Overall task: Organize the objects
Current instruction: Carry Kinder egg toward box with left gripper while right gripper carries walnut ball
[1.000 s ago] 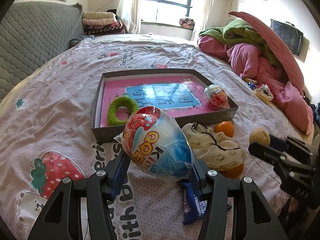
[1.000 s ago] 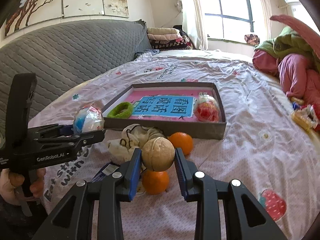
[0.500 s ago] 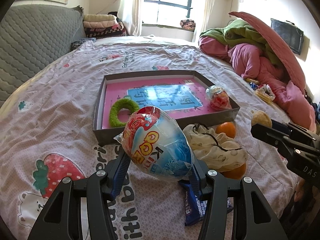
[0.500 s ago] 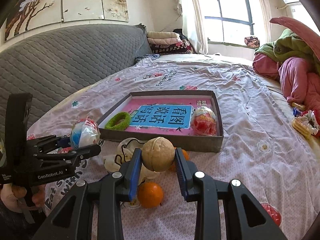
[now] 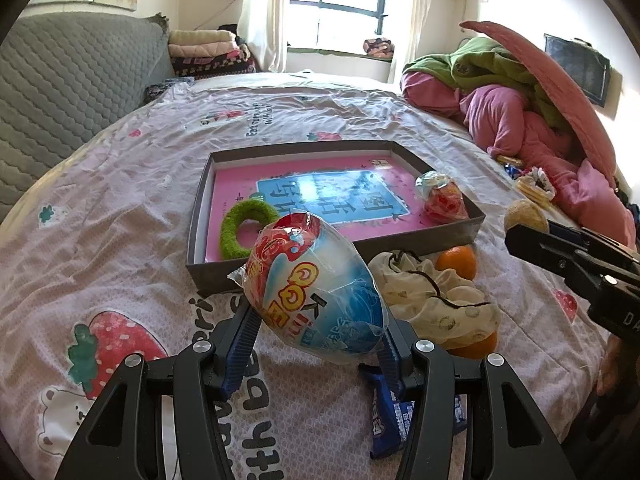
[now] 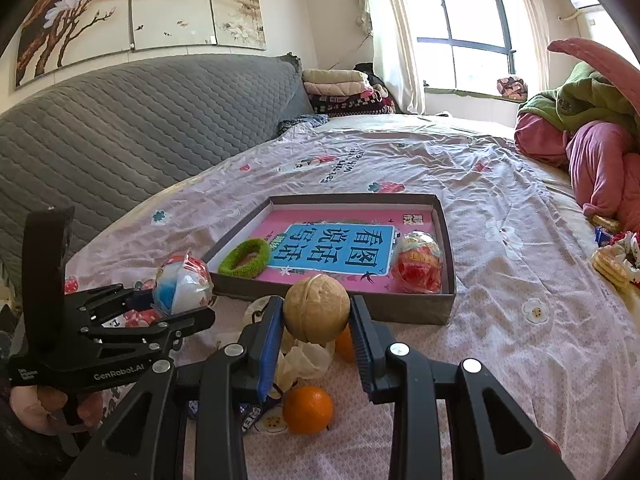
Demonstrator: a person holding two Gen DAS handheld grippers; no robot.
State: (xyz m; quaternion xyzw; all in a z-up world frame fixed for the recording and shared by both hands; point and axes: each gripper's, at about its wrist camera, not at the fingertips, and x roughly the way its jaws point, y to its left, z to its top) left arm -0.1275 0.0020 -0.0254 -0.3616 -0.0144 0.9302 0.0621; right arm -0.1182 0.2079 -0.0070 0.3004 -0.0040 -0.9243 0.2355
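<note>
Left gripper point(image 5: 316, 332): its jaws are clamped on a wrapped egg-shaped toy point(image 5: 316, 288), one blue pad on each side of the wide blue end; the red end points up and away toward the box.
Right gripper point(image 6: 316, 328): its jaws are clamped on a tan ball point(image 6: 316, 308), which sits between the pad tips with a seam line running down its face.
Egg toy, place: held above the bedsheet point(image 5: 120, 216), just in front of the near wall of the box point(image 5: 460, 236).
Ball, place: held above the sheet, in front of the near wall of the box, with a cloth pouch point(image 6: 304, 360) under it.
Box: a shallow grey box lying flat on the bed, with a pink and blue printed sheet as its floor.
In the box: a green fuzzy ring point(image 5: 244, 228) at the near left corner, and a second wrapped egg toy point(image 5: 442, 200), red and orange, against the right wall.
On the sheet: the cream cloth pouch with a dark drawstring lies between the grippers; one orange point(image 5: 458, 260) lies beside it near the box, and another orange point(image 6: 308, 410) lies nearer the cameras, partly under the pouch in the left view.
Blue packet point(image 5: 390, 424): lies flat on the sheet under the left gripper's right finger.
Hand point(image 6: 36, 408): a person's hand grips the left gripper's handle at the lower left of the right view.
Far right: a heap of pink and green bedding point(image 5: 516, 100).
</note>
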